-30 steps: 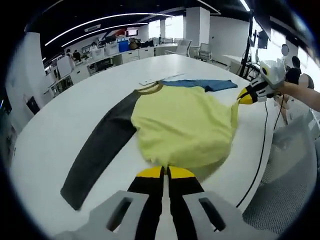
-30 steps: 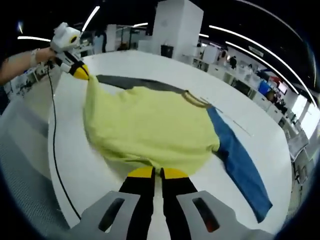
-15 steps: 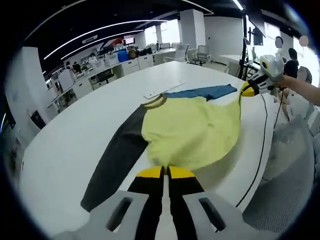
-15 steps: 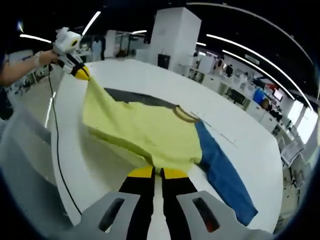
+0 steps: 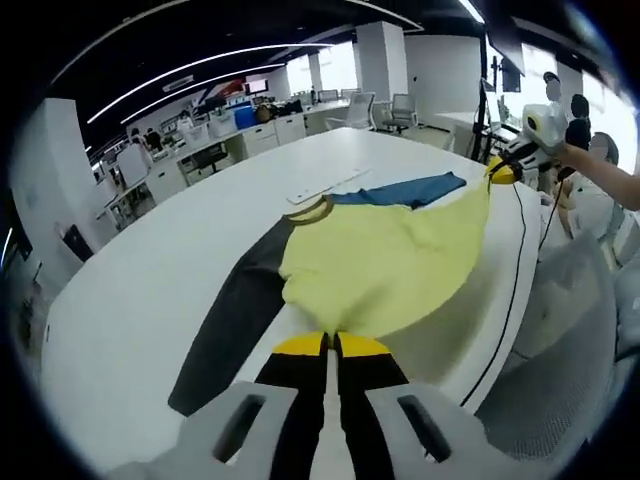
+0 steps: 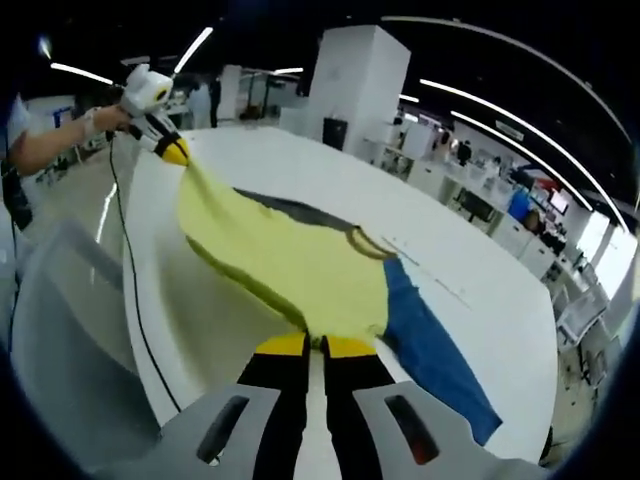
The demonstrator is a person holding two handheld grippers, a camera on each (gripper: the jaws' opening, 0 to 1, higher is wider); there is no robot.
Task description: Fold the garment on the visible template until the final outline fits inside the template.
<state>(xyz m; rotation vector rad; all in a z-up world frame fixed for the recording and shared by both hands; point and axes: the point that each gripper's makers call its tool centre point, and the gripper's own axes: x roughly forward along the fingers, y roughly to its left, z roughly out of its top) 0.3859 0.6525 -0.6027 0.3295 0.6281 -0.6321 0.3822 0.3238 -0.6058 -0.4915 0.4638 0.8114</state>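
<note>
One garment, a long-sleeved shirt with a pale yellow body (image 5: pixel 385 275), one dark grey sleeve (image 5: pixel 235 310), one blue sleeve (image 5: pixel 400 190) and a tan collar (image 5: pixel 310 208), lies partly on the large white round table (image 5: pixel 140 270) and is stretched taut between two tongs. In the left gripper view, the left tongs (image 5: pixel 331 345), black with yellow tips, are pinched together on the near hem corner of the yellow body, while the right tongs (image 5: pixel 502 171) come in from the right, held by a person's hand (image 5: pixel 572 155), and are clamped on the far hem corner, lifted above the table edge. In the right gripper view the same shirt (image 6: pixel 290 265) runs from the right tongs (image 6: pixel 320 346), closed on the hem, up to the left tongs (image 6: pixel 176 152), also closed on cloth and held by a hand (image 6: pixel 112 120). The hem between the two grips hangs off the table edge in the air; the collar, the grey sleeve and the blue sleeve (image 6: pixel 430 350) rest flat on the table. One thin black cable (image 5: pixel 510 320) runs along the table edge. Two pale strips (image 5: pixel 325 184) lie on the table beyond the collar; whether they mark a template cannot be told. Desks and chairs of an open office stand behind.
</note>
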